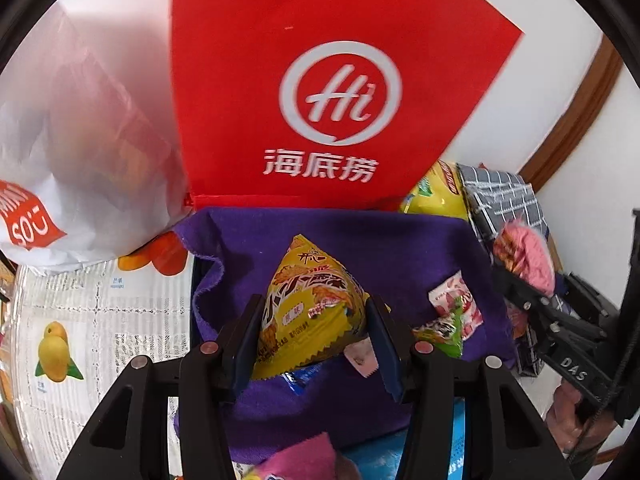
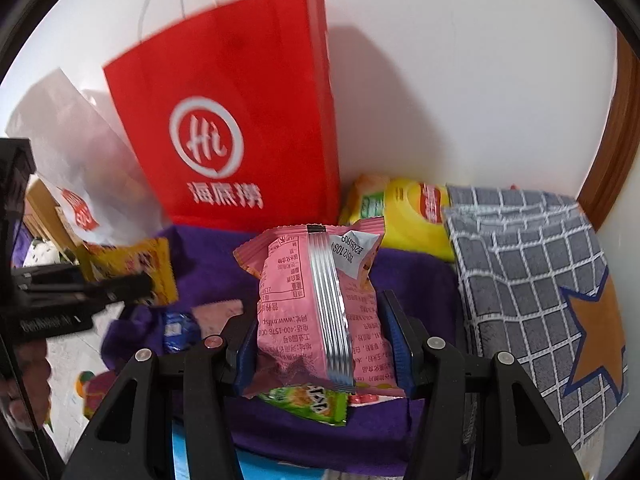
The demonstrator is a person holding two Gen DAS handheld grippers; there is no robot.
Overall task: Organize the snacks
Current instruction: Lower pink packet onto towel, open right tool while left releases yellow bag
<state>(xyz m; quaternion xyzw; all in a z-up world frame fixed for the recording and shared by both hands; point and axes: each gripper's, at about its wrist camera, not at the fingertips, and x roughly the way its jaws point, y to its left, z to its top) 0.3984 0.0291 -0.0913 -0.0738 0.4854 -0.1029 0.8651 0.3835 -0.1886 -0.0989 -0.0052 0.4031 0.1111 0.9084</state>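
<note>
Between the left gripper (image 1: 314, 342) fingers (image 1: 244, 344): yellow triangular snack pack (image 1: 308, 312), pads pressed on both its sides, held above the purple cloth (image 1: 360, 248). Right gripper (image 2: 322, 344) is clamped the same way on a pink snack bag (image 2: 316, 304), back seam facing the camera, upright, also above the cloth. Red paper bag (image 1: 320, 80) with white "Hi" logo stands at 12 o'clock against the white wall, touching the cloth's far edge. White plastic bag (image 1: 80, 140) at 10 o'clock of the left view, leaning beside the red one. Yellow chip bag (image 2: 412, 216) at 1 o'clock of the right view, lying between the red bag and a grey grid-pattern cloth (image 2: 528, 280) with an orange star, at 3 o'clock. Loose on the purple cloth: small red-and-white packet (image 1: 456, 296), green packet (image 2: 308, 400) just under the pink bag, blue wrapped candy (image 2: 178, 330) at 9 o'clock of the right view. Fruit-print covering (image 1: 100, 320) on the tabletop at 8 o'clock of the left view. Each gripper shows in the other's camera, well apart. Edges are motion-blurred.
</note>
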